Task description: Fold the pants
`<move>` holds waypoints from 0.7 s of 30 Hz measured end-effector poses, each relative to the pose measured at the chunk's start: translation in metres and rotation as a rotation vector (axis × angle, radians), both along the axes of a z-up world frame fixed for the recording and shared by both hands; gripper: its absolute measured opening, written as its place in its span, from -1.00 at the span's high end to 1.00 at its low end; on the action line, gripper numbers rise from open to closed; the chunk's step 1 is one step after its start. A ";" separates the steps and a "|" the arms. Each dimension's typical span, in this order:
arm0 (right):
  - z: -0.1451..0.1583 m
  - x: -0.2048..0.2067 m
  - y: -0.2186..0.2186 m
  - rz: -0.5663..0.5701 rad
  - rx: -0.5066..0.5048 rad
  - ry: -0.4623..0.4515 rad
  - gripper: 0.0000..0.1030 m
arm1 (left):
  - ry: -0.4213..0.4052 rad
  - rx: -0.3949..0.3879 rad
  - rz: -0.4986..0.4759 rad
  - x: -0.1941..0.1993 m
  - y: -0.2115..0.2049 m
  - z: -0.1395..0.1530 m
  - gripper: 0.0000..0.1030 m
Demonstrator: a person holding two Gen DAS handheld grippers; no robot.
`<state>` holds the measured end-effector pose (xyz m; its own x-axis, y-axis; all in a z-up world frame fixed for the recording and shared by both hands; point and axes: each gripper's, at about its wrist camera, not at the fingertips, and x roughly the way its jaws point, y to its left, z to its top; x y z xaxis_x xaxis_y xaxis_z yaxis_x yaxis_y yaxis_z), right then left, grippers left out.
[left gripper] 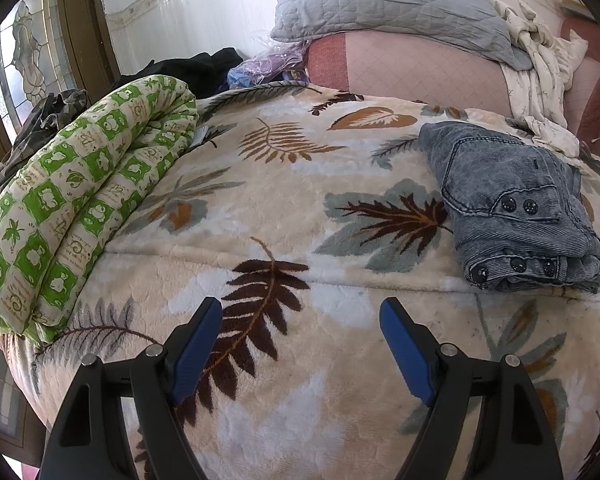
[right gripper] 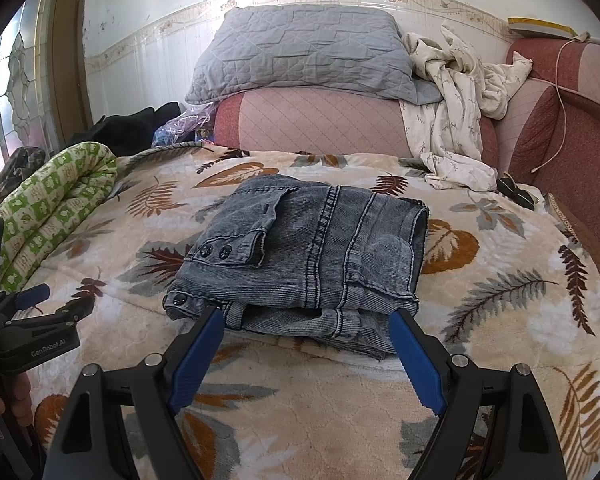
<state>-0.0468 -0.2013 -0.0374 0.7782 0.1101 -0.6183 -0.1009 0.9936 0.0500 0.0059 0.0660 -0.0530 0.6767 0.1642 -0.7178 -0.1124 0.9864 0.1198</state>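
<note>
Bedspread [right gripper: 500, 264] bears folded pants [right gripper: 308, 256].

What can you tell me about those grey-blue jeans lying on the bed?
The faded grey-blue denim pants lie folded into a compact, thick rectangular bundle on the cream leaf-patterned fleece blanket. Dark stitched seams run across the top, and a pocket flap and a band below it carry black snap buttons. Layered edges show at the near side. The right hand-held gripper hovers open just in front; whether it touches them is unclear.
</note>
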 end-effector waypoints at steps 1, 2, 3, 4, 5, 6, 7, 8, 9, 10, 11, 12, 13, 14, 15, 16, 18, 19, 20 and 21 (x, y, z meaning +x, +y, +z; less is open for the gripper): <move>0.000 0.000 0.000 0.000 0.000 -0.001 -0.69 | -0.001 0.000 0.001 0.000 0.000 0.000 -0.58; 0.000 0.000 -0.001 0.000 0.001 -0.001 -0.69 | 0.000 -0.002 0.001 0.000 0.000 0.000 -0.58; -0.001 0.000 -0.002 -0.001 0.001 -0.001 -0.69 | 0.000 -0.001 0.001 0.000 0.000 0.000 -0.58; -0.002 0.001 -0.002 -0.001 0.001 0.000 -0.69 | 0.001 -0.001 0.001 0.000 0.000 0.000 -0.58; -0.002 0.001 -0.002 -0.001 0.000 0.000 -0.69 | -0.001 -0.002 0.002 0.000 0.000 0.000 -0.58; -0.002 0.001 -0.002 -0.001 -0.001 -0.001 -0.69 | -0.002 -0.003 0.002 0.000 0.000 0.000 -0.58; -0.002 0.001 -0.003 -0.001 -0.001 -0.001 -0.69 | -0.001 -0.004 0.002 0.000 0.000 0.000 -0.58; -0.001 0.001 -0.002 0.000 0.000 0.000 -0.69 | -0.001 -0.003 0.003 0.000 0.000 0.000 -0.58; -0.002 0.001 -0.003 0.000 0.000 0.000 -0.69 | -0.002 -0.003 0.004 0.000 0.000 0.000 -0.58; -0.002 0.001 -0.003 0.000 -0.001 0.000 -0.69 | -0.002 -0.005 0.003 0.000 0.000 0.000 -0.58; -0.001 0.001 -0.002 -0.001 -0.001 0.000 -0.69 | -0.001 -0.005 0.002 0.000 0.000 0.000 -0.58; -0.001 0.001 -0.002 0.000 -0.002 0.000 -0.69 | -0.001 -0.004 0.003 0.001 0.000 0.000 -0.58; -0.002 0.001 -0.002 0.000 -0.003 0.000 -0.69 | -0.001 -0.005 0.003 0.001 0.000 0.000 -0.58; -0.002 0.001 -0.003 0.000 -0.004 0.000 -0.69 | -0.001 -0.007 0.002 0.001 0.000 0.000 -0.58; -0.002 0.001 -0.003 0.000 -0.004 0.001 -0.69 | -0.001 -0.006 0.003 0.001 0.000 0.000 -0.58; -0.002 0.001 -0.003 -0.001 -0.003 0.002 -0.69 | -0.002 -0.006 0.004 0.001 0.000 -0.001 -0.58; -0.002 0.001 -0.001 -0.001 -0.005 0.003 -0.69 | -0.001 -0.007 0.003 0.001 0.001 -0.001 -0.58; -0.002 0.001 -0.002 -0.001 -0.006 0.003 -0.69 | 0.000 -0.008 0.004 0.001 0.001 -0.001 -0.58; -0.002 0.001 -0.001 -0.001 -0.006 0.003 -0.69 | -0.001 -0.008 0.004 0.001 0.001 -0.001 -0.58; -0.002 0.001 -0.001 -0.001 -0.006 0.003 -0.69 | -0.001 -0.009 0.005 0.001 0.001 -0.001 -0.58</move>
<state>-0.0459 -0.2018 -0.0393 0.7766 0.1062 -0.6210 -0.1002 0.9940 0.0447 0.0068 0.0673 -0.0537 0.6763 0.1611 -0.7188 -0.1172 0.9869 0.1109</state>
